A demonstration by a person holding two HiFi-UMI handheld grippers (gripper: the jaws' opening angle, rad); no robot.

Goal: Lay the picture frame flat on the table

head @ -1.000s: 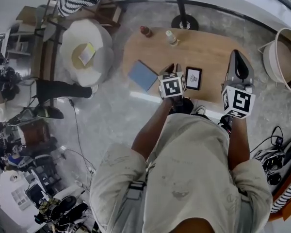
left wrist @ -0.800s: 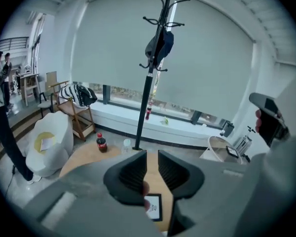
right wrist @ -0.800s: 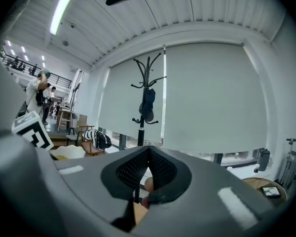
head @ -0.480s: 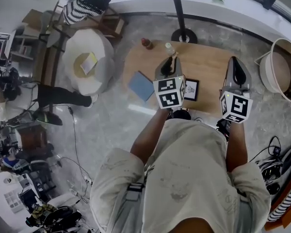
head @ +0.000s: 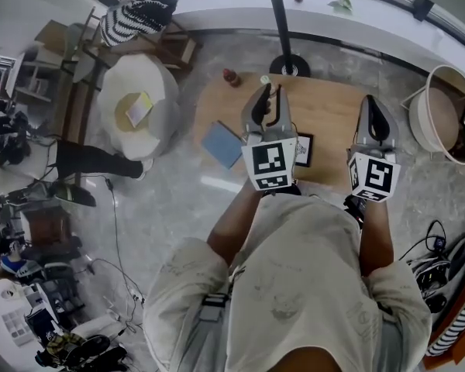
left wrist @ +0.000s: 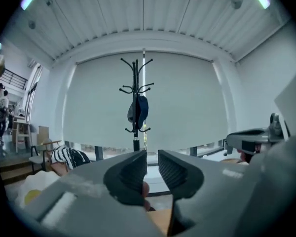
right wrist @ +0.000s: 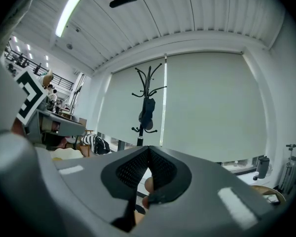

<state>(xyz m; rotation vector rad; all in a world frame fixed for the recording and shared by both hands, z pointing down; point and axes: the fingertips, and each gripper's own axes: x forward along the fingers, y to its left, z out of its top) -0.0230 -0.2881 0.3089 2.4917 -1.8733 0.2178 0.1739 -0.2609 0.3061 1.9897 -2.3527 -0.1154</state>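
Observation:
The picture frame (head: 304,149), dark with a white mat, lies flat on the wooden table (head: 329,107); the left gripper's marker cube hides its left edge. My left gripper (head: 269,91) is held above the table, left of the frame, and points away from me. In the left gripper view the left gripper (left wrist: 152,164) has a narrow gap between its jaws and nothing in it. My right gripper (head: 371,101) hovers over the table's right end. In its own view the right gripper (right wrist: 149,168) has its pads together and holds nothing.
A blue pad (head: 221,144) lies at the table's left end. A reddish bottle (head: 231,77) and a small pale bottle (head: 265,80) stand at the far edge. A coat stand (left wrist: 136,102) rises behind the table. A round white seat (head: 139,99) is left, a basket (head: 449,115) right.
The left gripper has risen from beside the frame and now points level toward the far wall. The frame still lies flat. The right gripper has barely moved.

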